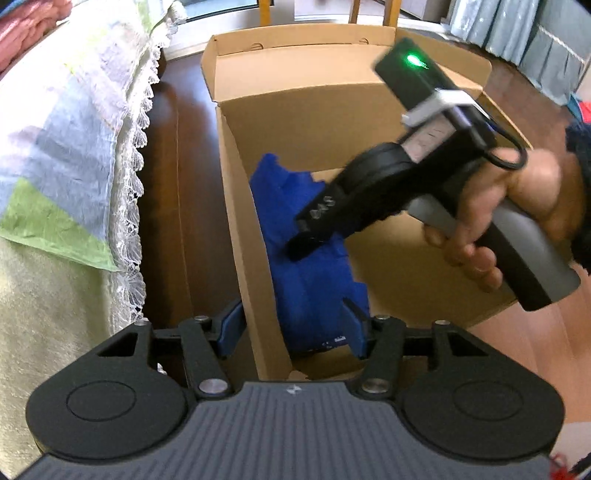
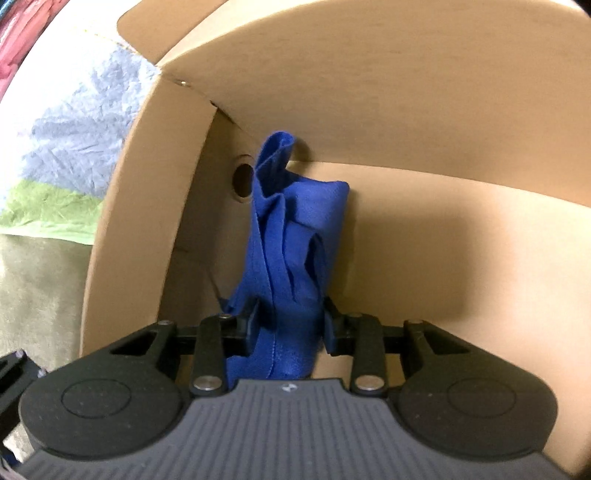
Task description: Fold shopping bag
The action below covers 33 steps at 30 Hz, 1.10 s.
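Observation:
The blue shopping bag (image 1: pixel 306 280) is a folded bundle standing inside an open cardboard box (image 1: pixel 332 122), against its left wall. My left gripper (image 1: pixel 293 325) is open and straddles that wall: one finger is outside the box, the other is inside beside the bag's lower edge. A hand holds my right gripper (image 1: pixel 299 247), which reaches down into the box from the right onto the bag. In the right wrist view my right gripper (image 2: pixel 291 321) is shut on the blue shopping bag (image 2: pixel 295 236), which rises upright in front of the cardboard box's (image 2: pixel 406 110) inner wall.
A lace-trimmed cover (image 1: pixel 129 184) with a patchwork cloth (image 1: pixel 55 147) lies to the left of the box, above a dark wooden panel (image 1: pixel 177 184). Wooden chair legs (image 1: pixel 266 11) stand behind the box. Wood floor (image 1: pixel 535 350) shows at right. A round hole (image 2: pixel 243 181) pierces the box wall.

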Each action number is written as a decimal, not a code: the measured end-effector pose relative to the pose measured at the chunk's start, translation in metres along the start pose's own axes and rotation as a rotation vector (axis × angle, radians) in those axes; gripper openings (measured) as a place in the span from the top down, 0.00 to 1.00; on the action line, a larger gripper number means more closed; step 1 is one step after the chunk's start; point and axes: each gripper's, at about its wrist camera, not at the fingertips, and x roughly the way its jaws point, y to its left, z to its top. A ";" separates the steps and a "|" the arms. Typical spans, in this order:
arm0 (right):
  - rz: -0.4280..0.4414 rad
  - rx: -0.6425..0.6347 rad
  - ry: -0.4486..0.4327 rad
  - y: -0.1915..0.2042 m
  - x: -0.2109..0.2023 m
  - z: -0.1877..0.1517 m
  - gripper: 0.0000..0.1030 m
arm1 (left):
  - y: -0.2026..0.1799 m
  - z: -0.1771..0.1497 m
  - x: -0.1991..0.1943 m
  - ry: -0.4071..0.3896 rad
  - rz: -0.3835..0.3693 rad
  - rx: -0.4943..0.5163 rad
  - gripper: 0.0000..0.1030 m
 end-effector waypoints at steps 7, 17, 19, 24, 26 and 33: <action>-0.017 -0.003 0.002 0.022 0.002 -0.008 0.64 | 0.000 -0.003 -0.003 -0.012 0.013 -0.005 0.44; -0.125 -0.069 -0.038 0.070 -0.005 -0.030 0.35 | -0.001 -0.002 -0.023 -0.033 0.073 -0.033 0.44; -0.142 -0.079 -0.049 0.080 -0.009 -0.034 0.30 | -0.002 -0.003 -0.027 -0.035 0.083 -0.031 0.44; -0.139 -0.082 -0.069 0.077 -0.019 -0.038 0.28 | -0.003 -0.005 -0.036 -0.044 0.100 -0.040 0.44; -0.138 -0.095 -0.081 0.055 -0.037 -0.029 0.28 | -0.003 -0.006 -0.040 -0.047 0.105 -0.045 0.44; -0.165 -0.076 -0.122 -0.016 -0.083 -0.014 0.74 | -0.001 -0.017 -0.056 -0.063 0.122 -0.083 0.44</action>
